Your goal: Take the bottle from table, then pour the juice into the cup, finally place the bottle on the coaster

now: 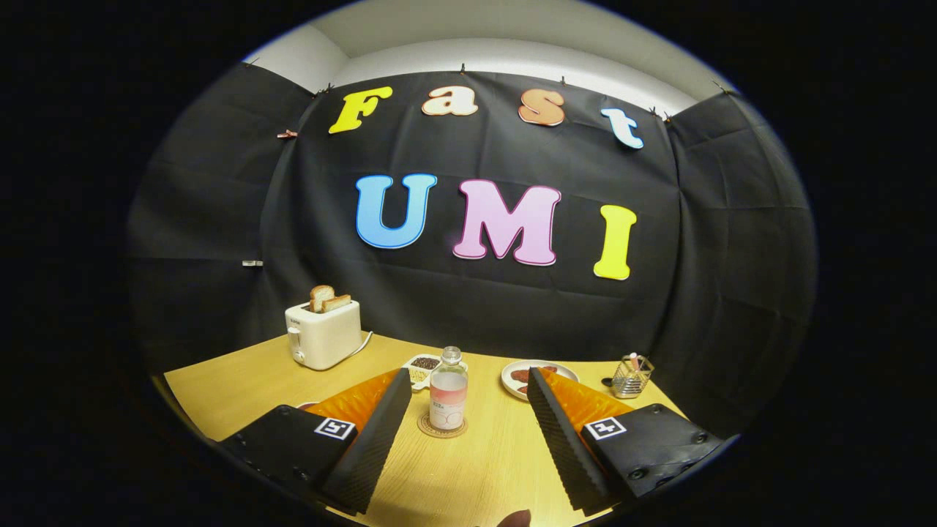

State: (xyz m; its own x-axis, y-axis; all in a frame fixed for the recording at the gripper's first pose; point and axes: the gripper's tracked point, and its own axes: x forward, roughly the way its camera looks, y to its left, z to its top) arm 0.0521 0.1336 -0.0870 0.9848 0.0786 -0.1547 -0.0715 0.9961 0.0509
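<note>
Tool: the tool has its two black ribbed fingers spread wide apart, holding nothing, low over the counter.
Bottle: the clear bottle with pink juice in its lower part and a cap on top stands upright on the round coaster, ahead of the fingers and in line with the gap between them, touching neither.
Cup: a reddish rim shows just beyond the left finger's body; too little of it is visible to tell what it is.
Toaster: a white toaster with two slices of toast standing in its slots sits far back on the left, near the black wall.
Small dish: a white dish with dark bits lies just behind the bottle.
Plate: a white plate with reddish food lies beyond the right finger.
Wire holder: a metal mesh holder stands at the far right of the counter.
</note>
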